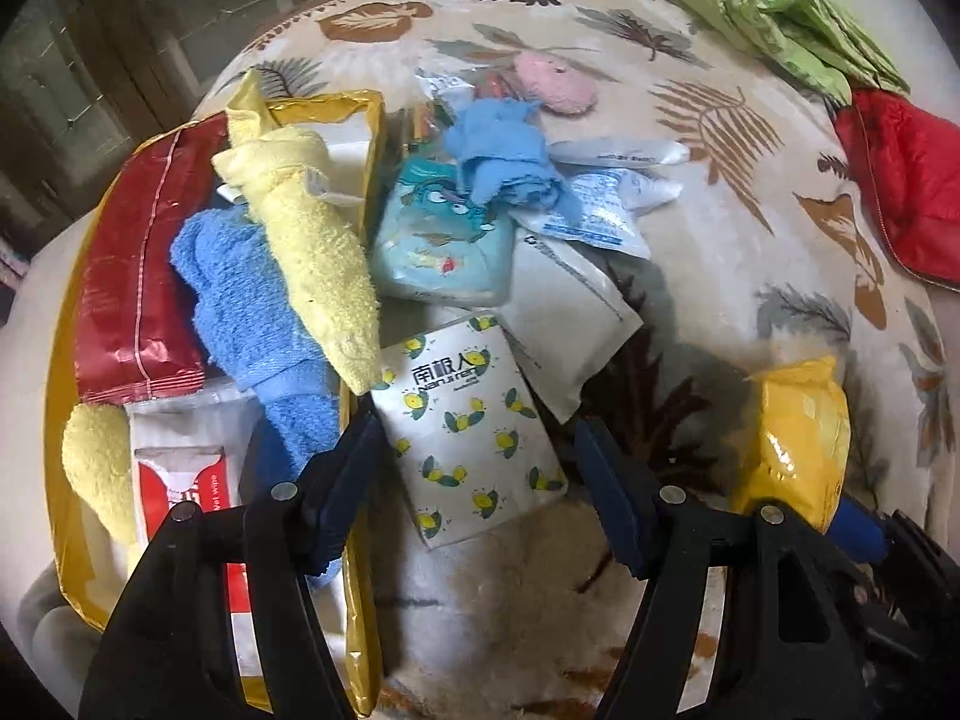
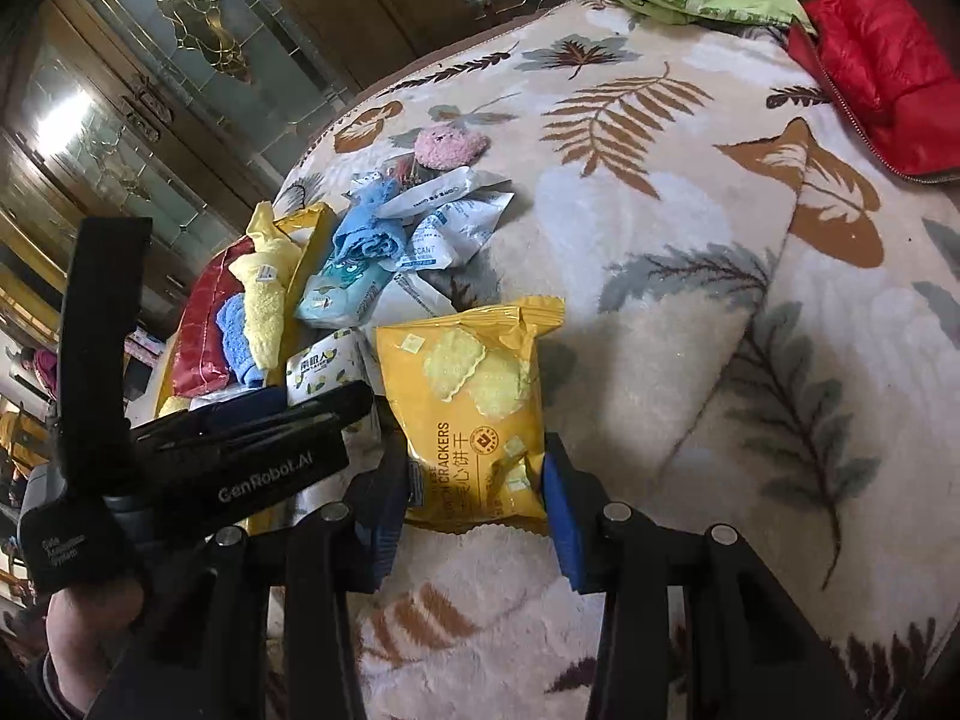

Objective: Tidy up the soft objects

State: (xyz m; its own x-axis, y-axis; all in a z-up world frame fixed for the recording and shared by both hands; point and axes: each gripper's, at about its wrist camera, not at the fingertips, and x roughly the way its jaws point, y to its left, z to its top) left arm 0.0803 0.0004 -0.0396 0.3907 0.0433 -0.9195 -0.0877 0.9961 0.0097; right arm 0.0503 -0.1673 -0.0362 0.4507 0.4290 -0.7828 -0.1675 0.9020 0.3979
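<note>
Right hand-held gripper [image 2: 474, 516]: clamped on cracker packet [image 2: 474, 402], lower edge hidden.
Left hand-held gripper [image 1: 474, 450]: open over tissue pack [image 1: 468, 420].
Box [image 1: 360, 630], lower left: contents overlapping, partly hidden.

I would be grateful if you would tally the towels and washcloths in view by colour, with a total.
Yellow: 2, a rolled towel and a second yellow cloth at the box's near corner.
Blue: 2, a towel in the gold box and a crumpled cloth on the packets.
Total: 4
</note>
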